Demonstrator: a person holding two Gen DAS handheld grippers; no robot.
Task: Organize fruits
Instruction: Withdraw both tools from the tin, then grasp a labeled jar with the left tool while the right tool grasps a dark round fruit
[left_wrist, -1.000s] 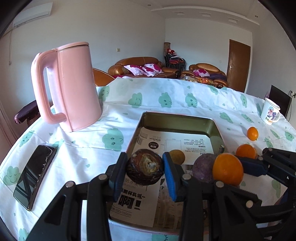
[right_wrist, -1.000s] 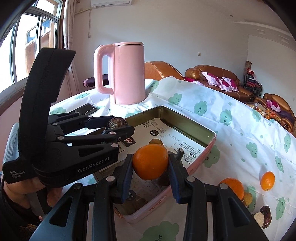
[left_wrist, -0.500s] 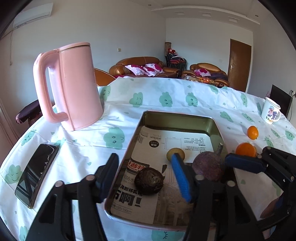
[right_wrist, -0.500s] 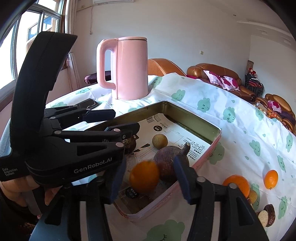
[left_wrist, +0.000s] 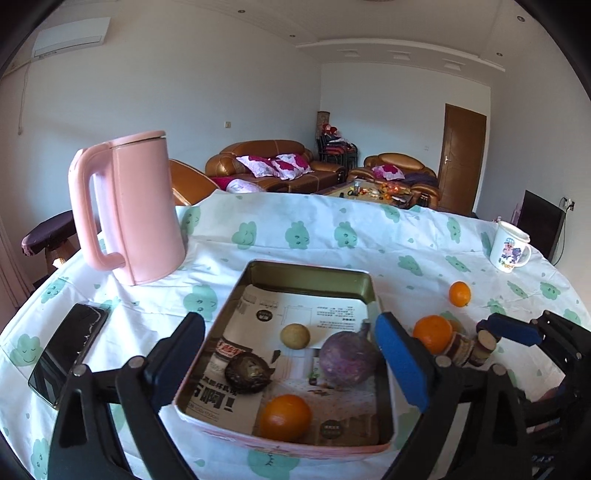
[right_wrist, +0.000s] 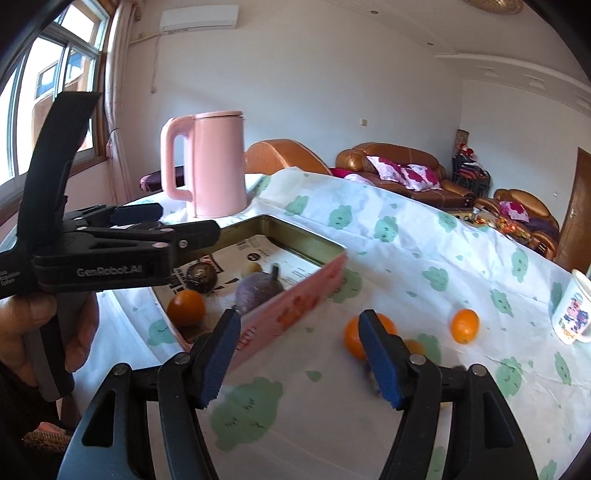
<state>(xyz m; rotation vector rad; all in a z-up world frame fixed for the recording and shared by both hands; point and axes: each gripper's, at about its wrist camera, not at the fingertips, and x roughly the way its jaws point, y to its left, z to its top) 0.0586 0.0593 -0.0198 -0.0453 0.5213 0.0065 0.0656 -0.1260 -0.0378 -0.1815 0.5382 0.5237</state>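
A paper-lined metal tray (left_wrist: 310, 269) holds an orange (left_wrist: 284, 417), a dark brown fruit (left_wrist: 246, 372), a purple fruit (left_wrist: 348, 363) and a small tan fruit (left_wrist: 294, 335). My left gripper (left_wrist: 291, 354) is open and empty above the tray's near end. My right gripper (right_wrist: 303, 354) is open and empty over the cloth right of the tray (right_wrist: 295, 302), near an orange (right_wrist: 352, 338). A small orange (right_wrist: 464, 325) lies farther right. The tray's orange (right_wrist: 185, 307) and purple fruit (right_wrist: 258, 290) also show there.
A pink kettle (left_wrist: 129, 206) stands back left of the tray. A phone (left_wrist: 68, 352) lies at the left edge. A white mug (left_wrist: 508, 247) stands far right. Cut fruit pieces (left_wrist: 472, 347) and two oranges (left_wrist: 432, 334) lie right of the tray.
Both grippers opened and let go: the dark fruit and the orange now lie in the tray. Both grippers pulled back; the right one swung right over the cloth.
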